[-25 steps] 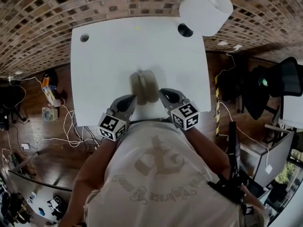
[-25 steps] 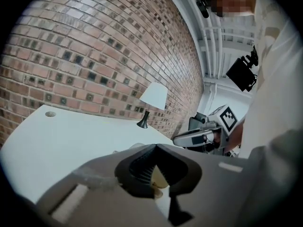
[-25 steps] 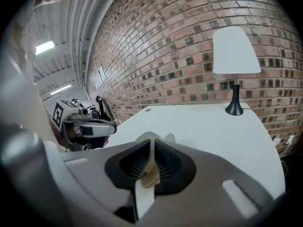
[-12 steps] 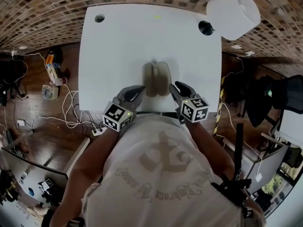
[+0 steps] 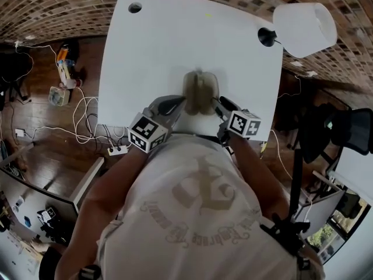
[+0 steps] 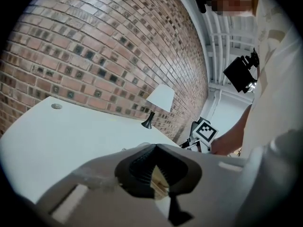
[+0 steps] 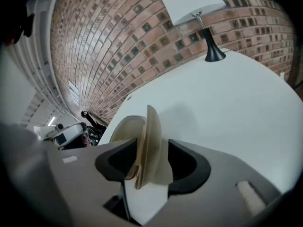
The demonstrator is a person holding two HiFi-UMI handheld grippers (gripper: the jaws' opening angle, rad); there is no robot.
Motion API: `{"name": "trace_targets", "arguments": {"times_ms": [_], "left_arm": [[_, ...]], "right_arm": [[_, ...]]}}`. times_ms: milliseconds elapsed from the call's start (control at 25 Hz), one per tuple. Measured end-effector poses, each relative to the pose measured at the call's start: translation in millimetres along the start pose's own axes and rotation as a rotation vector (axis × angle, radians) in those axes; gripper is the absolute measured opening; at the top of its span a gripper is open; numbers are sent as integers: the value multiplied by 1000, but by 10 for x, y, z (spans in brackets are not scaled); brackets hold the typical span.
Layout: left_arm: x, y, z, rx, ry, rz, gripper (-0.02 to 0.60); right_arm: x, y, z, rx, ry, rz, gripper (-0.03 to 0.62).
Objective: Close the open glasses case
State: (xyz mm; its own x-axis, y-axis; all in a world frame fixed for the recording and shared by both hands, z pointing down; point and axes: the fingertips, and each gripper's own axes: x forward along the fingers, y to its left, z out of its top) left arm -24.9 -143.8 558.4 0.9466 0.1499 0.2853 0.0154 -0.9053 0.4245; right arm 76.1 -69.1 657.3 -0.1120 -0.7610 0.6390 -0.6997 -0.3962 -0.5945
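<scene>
A beige glasses case (image 5: 200, 92) lies near the front edge of the white table (image 5: 151, 51), its two halves close together. My left gripper (image 5: 179, 102) is at its left side. In the left gripper view the jaws (image 6: 154, 148) meet at the tips, shut on a beige sliver of the case (image 6: 159, 182). My right gripper (image 5: 219, 105) is at the case's right side. In the right gripper view the case (image 7: 149, 141) stands edge-on between the jaws of the right gripper (image 7: 151, 161). They have just been opening, and the pads stand clear of it.
A white-shaded lamp (image 5: 303, 25) on a black base stands at the table's far right corner. A round cable hole (image 5: 135, 7) is at the far left. Cables and a power strip (image 5: 113, 150) lie on the wooden floor to the left; a black chair (image 5: 344, 124) is at the right.
The right gripper has sunk and rolled beside the case, its marker cube turning. The left gripper stays at the case's left side. The head view has shifted, so the table sits higher.
</scene>
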Motion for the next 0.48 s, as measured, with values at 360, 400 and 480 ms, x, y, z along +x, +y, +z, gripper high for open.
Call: {"name": "trace_targets", "arguments": {"times_ms": [360, 400, 480], "left_arm": [[-69, 133, -9, -30, -9, 48, 5], [-68, 135, -7, -32, -10, 50, 5], [-56, 131, 2, -31, -11, 48, 5]], "right_arm": [[151, -100, 126, 7, 18, -13, 98], [140, -109, 165, 5, 12, -23, 98], [95, -134, 277, -17, -7, -51, 101]]}}
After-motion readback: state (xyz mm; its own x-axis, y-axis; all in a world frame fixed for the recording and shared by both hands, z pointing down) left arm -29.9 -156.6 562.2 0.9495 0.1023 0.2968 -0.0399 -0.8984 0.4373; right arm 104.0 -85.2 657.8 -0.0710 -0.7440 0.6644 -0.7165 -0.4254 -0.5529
